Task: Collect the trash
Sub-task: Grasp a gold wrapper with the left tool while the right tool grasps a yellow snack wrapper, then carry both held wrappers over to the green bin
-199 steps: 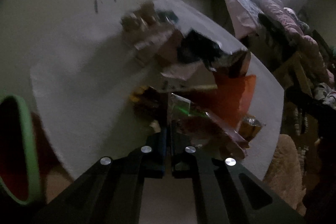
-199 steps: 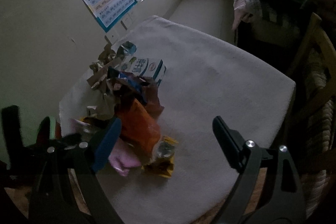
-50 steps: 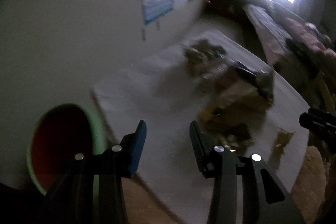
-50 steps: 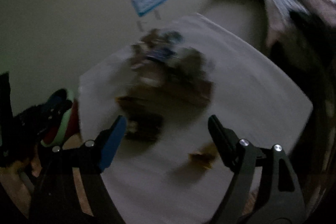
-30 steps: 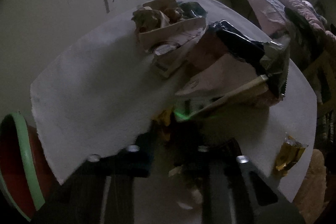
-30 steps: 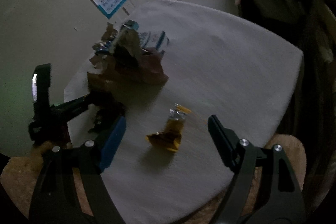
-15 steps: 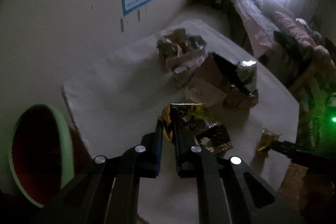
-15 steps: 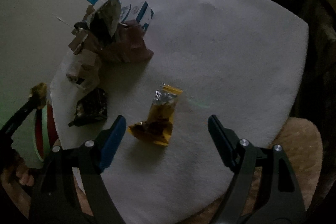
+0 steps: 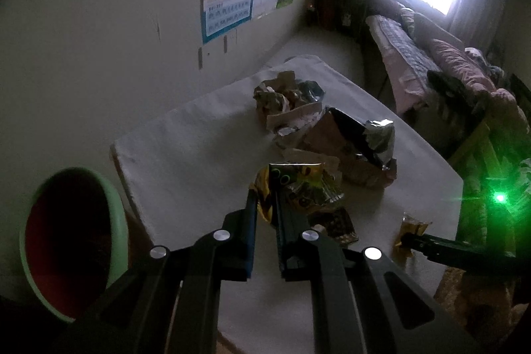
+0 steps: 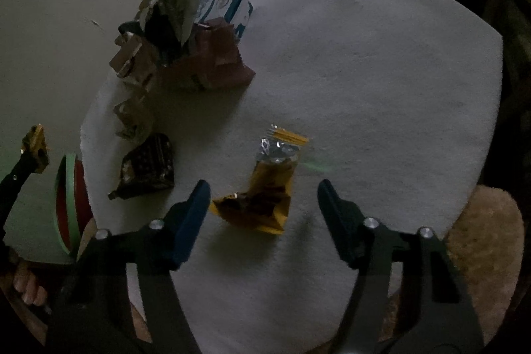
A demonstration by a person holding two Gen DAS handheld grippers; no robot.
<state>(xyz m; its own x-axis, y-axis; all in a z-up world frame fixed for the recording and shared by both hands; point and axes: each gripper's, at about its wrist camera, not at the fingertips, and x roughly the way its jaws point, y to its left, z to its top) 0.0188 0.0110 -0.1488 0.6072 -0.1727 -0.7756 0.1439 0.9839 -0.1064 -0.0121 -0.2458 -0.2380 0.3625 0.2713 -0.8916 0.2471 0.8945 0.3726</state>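
The left gripper [image 9: 265, 204] is pinched nearly closed on a crinkled yellow snack wrapper [image 9: 298, 184], lifted clear of the white-covered table [image 9: 199, 155]; the wrapper's lower part is hidden behind the jaws. In the right wrist view that same wrapper shows only as a small dim scrap at the far left edge. Left of the table stands a red bin with a green rim [image 9: 66, 241], cut off by the frame's edge, its inside too dark to read.

The right gripper [image 10: 262, 204] has just been closing but its jaws are still wide apart, straddling a yellow foil sachet [image 10: 265, 188] lying flat on the table; the pads do not touch it. A dark wrapper [image 10: 146, 168] lies just beside the sachet, and farther back sits a heap of torn cartons and foil bags [image 10: 186, 45], its pieces overlapping and hard to separate in the gloom.
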